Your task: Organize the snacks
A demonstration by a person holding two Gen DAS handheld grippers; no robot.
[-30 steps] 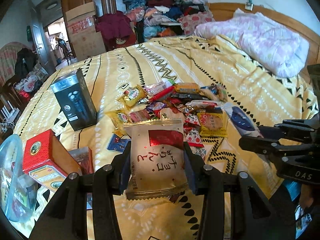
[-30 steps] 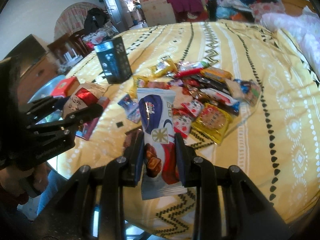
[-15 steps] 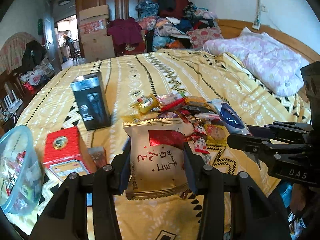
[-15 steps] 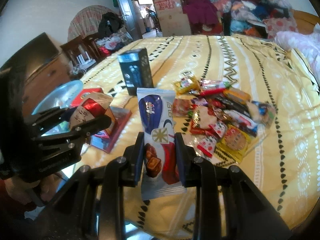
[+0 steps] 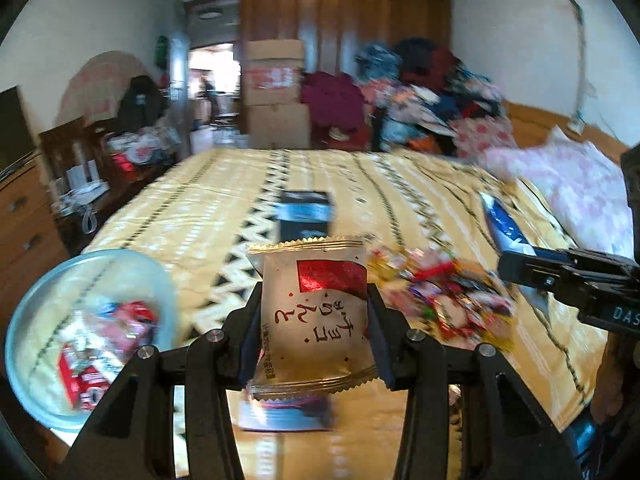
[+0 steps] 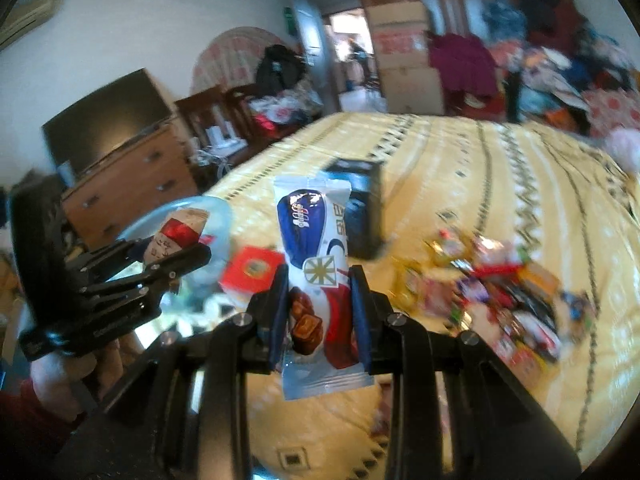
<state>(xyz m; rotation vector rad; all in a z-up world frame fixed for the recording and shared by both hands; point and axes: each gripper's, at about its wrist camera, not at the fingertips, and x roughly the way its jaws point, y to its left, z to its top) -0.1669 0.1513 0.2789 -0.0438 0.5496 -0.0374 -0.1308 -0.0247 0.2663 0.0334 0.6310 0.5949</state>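
Yellow patterned bedding [image 5: 208, 208] fills both views, with a loose snack pile [image 5: 448, 300] to the right and a clear plastic bowl [image 5: 36, 312] holding a few packets at the bed's left edge. Left gripper [image 5: 314, 316] is clamped on a beige snack packet [image 5: 316, 312]; right gripper [image 6: 319, 304] is clamped on a blue-and-white chocolate wafer packet [image 6: 316, 256]. Both packets are held above the bed, short of the bowl. Both packets are slick and pinched only at mid-body, so either could probably slide out during a fast swing. Releasing early would drop a packet beside the bowl, near the red tin [image 6: 252, 268], or off the edge.
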